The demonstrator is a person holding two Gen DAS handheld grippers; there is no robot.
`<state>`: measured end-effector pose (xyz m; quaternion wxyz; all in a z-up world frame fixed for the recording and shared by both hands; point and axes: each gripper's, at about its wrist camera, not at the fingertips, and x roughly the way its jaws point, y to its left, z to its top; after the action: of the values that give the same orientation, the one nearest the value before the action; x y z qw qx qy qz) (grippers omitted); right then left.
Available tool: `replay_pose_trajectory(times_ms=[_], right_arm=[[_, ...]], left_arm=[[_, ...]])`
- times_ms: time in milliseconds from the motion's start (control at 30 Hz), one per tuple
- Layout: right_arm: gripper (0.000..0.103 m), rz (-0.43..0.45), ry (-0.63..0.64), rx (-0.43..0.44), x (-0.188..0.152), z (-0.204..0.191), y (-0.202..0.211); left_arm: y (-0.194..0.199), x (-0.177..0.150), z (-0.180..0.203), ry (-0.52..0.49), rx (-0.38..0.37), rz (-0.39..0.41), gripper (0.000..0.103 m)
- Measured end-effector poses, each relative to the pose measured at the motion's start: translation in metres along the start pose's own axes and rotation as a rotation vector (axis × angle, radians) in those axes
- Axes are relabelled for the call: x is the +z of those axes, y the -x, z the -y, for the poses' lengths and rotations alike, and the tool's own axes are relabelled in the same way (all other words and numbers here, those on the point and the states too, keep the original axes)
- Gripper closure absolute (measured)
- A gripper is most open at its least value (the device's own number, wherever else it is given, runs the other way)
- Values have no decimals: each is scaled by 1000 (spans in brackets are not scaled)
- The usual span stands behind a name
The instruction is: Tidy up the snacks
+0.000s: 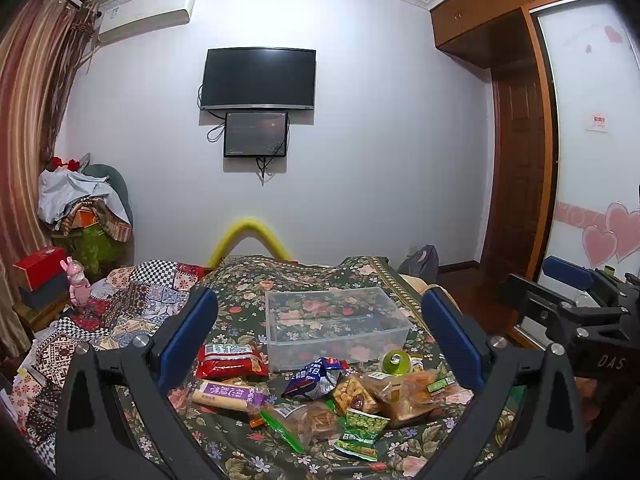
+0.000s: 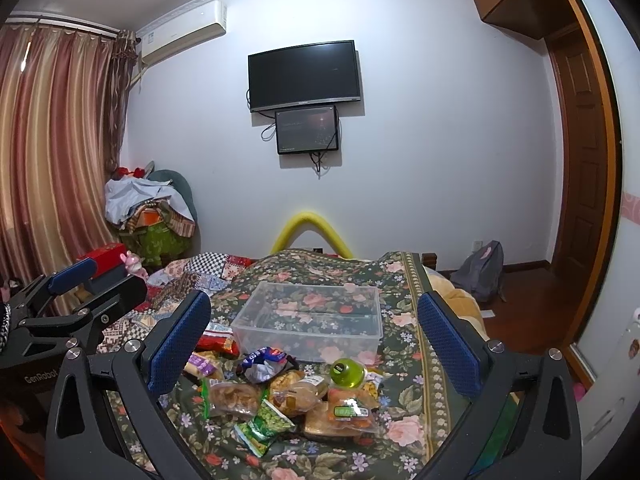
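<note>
Snacks lie in a loose heap on the floral bedspread (image 1: 248,280), just in front of a clear plastic bin (image 1: 336,326) that sits open-topped farther back on the bed. Going left to right in the left wrist view: a red packet (image 1: 230,362) sits at the heap's left end, with a purple-and-white wrapped bar (image 1: 228,394) just in front of it; a blue-and-white crumpled bag (image 1: 314,376) lies near the bin's front wall; a clear bag of brown sticks with a green seal (image 1: 308,420) is in front of that; a green pea packet (image 1: 362,434) lies nearest the camera; clear bags of bread and pastry (image 1: 404,394) follow, and a small green bottle (image 1: 396,362) lies on its side close to the bin's front right corner. The left gripper (image 1: 320,330) hangs above the heap with its blue pads spread wide and nothing between them. The right gripper (image 2: 314,326) is likewise spread wide and holds nothing, framing the bin and snacks. On the far wall hangs a television (image 1: 258,78) with a smaller screen (image 1: 256,134) beneath it
</note>
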<state>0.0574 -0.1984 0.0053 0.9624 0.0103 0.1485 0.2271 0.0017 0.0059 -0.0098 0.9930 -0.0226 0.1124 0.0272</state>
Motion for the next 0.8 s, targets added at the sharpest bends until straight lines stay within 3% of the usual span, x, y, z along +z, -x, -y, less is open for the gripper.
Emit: replay_pose_trajectory(times_ms=[800], right_arm=[[0,7,-6,4,-1,-1,1]], left_arm=[[-2,-2,3,-1,-8,-2,0]])
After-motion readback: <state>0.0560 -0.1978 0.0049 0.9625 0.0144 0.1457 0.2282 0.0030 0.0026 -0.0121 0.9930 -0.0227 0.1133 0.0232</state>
